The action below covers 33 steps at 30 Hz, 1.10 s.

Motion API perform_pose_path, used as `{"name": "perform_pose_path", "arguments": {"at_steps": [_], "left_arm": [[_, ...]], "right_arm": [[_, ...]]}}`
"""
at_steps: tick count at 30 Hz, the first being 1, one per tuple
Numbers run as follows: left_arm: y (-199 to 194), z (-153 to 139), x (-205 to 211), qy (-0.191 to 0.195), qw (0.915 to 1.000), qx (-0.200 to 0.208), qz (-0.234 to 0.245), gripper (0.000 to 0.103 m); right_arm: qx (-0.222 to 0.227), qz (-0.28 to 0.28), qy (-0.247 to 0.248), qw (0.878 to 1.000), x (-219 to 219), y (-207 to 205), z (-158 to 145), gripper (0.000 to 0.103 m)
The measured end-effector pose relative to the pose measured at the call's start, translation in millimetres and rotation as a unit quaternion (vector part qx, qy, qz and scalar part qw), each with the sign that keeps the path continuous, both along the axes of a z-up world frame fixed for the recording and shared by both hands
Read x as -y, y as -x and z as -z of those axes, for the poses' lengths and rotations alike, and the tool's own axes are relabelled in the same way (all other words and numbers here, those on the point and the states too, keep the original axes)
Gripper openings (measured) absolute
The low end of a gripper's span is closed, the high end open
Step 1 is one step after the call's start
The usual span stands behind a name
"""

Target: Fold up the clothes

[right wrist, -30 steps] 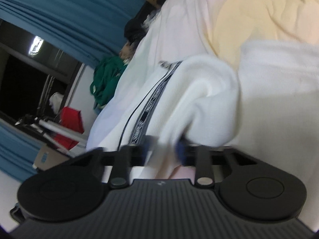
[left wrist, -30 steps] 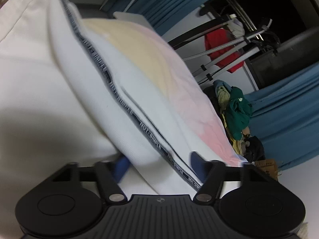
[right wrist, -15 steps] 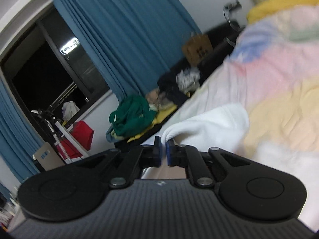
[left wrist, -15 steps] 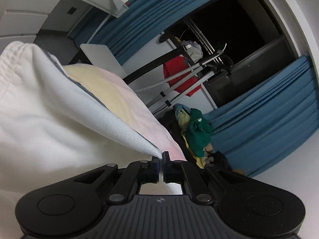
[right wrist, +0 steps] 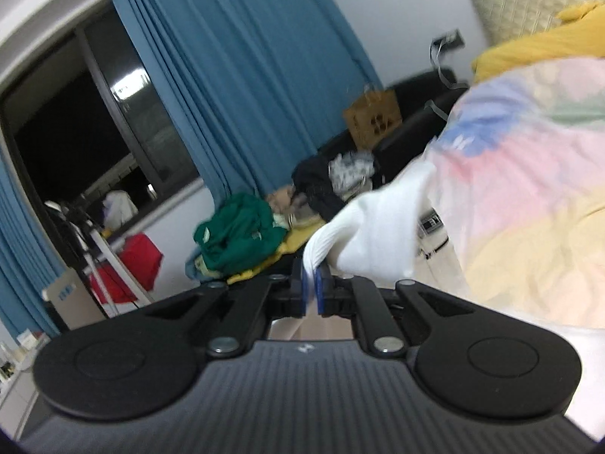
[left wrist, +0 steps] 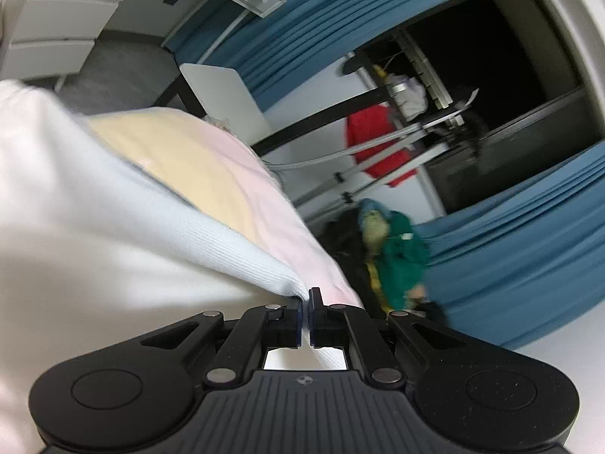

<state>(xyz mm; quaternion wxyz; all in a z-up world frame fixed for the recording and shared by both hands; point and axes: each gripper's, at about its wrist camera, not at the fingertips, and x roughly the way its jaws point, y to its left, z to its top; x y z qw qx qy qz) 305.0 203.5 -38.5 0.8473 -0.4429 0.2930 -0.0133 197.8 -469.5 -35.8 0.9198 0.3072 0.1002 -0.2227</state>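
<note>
A white garment [left wrist: 113, 234] with a ribbed hem fills the left of the left wrist view. My left gripper [left wrist: 305, 302] is shut on a corner of its hem and holds it up off the bed. In the right wrist view my right gripper [right wrist: 312, 283] is shut on another bunched part of the white garment [right wrist: 382, 234], lifted above the pastel bedspread [right wrist: 529, 189]. The rest of the garment hangs out of sight below both grippers.
The bed's pastel cover [left wrist: 211, 162] lies under the garment. A pile of clothes with a green piece [right wrist: 238, 230] sits on the floor by blue curtains [right wrist: 245, 75]. A drying rack with a red cloth [left wrist: 378, 151] stands beyond. A yellow pillow [right wrist: 537, 45] lies at the bed's head.
Both grippers have closed on the white garment and lifted it; the views have swung up from the bed toward the curtains and window.
</note>
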Motion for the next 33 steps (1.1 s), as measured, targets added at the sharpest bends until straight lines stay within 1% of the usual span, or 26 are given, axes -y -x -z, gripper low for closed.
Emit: {"name": "perform_pose_path", "arguments": {"at_steps": [2,4,6,8,10,11,13,14,15,16,17,18,19,20,21,22,23,25,27,29,32,33], "left_arm": [[-38,9,11,-0.038,0.9990,-0.024,0.000,0.004],[-70,22,20,-0.066,0.9970,-0.042,0.000,0.004],[-93,37,28,-0.101,0.9929,-0.063,0.004,0.004],[-113,52,36,-0.131,0.9881,-0.081,0.008,0.004],[-119,56,41,-0.154,0.9849,-0.077,0.017,0.007],[-119,56,44,-0.170,0.9827,-0.069,0.026,0.007],[-114,51,50,-0.202,0.9769,-0.049,0.050,0.010],[-108,48,52,-0.220,0.9726,-0.038,0.064,0.016],[-103,45,55,-0.238,0.9677,-0.026,0.079,0.026],[-95,41,58,-0.255,0.9625,-0.016,0.091,0.033],[-85,37,65,-0.272,0.9571,-0.004,0.101,0.043],[-72,33,69,-0.280,0.9532,0.010,0.113,0.046],[-60,29,74,-0.288,0.9490,0.023,0.126,0.047],[-48,26,85,-0.292,0.9446,0.037,0.146,0.048],[-35,22,95,-0.298,0.9388,0.048,0.165,0.048],[-22,19,106,-0.308,0.9314,0.060,0.185,0.048],[-8,17,120,-0.324,0.9206,0.071,0.207,0.049],[18,15,150,-0.352,0.8976,0.091,0.249,0.050],[44,15,179,-0.379,0.8724,0.110,0.289,0.052],[63,16,203,-0.409,0.8479,0.118,0.317,0.053],[80,28,231,-0.443,0.8268,0.115,0.327,0.053],[78,33,234,-0.451,0.8253,0.105,0.323,0.053]], "right_arm": [[-0.026,-0.010,-0.006,1.000,7,-45,13,0.008],[-0.053,-0.020,-0.002,0.998,13,-87,29,0.008],[-0.081,-0.030,0.003,0.996,16,-122,48,0.009],[-0.104,-0.048,0.005,0.993,20,-147,69,0.010],[-0.120,-0.072,0.001,0.990,25,-167,88,0.012],[-0.117,-0.078,-0.005,0.990,27,-167,94,0.014],[-0.104,-0.090,-0.018,0.990,32,-165,102,0.022],[-0.097,-0.091,-0.021,0.991,33,-160,103,0.032],[-0.088,-0.088,-0.022,0.992,34,-151,102,0.043],[-0.078,-0.086,-0.022,0.993,35,-139,99,0.047],[-0.067,-0.084,-0.021,0.994,36,-126,95,0.054],[-0.056,-0.082,-0.020,0.995,37,-114,90,0.058],[-0.047,-0.076,-0.019,0.996,37,-100,87,0.061],[-0.043,-0.066,-0.028,0.996,37,-86,86,0.065],[-0.039,-0.055,-0.041,0.997,38,-71,85,0.067],[-0.035,-0.044,-0.053,0.997,38,-57,85,0.068],[-0.031,-0.036,-0.074,0.996,39,-42,88,0.068],[-0.030,-0.026,-0.129,0.991,40,-16,98,0.068],[-0.029,-0.016,-0.178,0.983,38,4,109,0.068],[-0.037,-0.011,-0.214,0.976,35,18,119,0.068],[-0.069,-0.035,-0.248,0.966,36,20,131,0.067],[-0.068,-0.039,-0.255,0.964,37,22,135,0.067]]}}
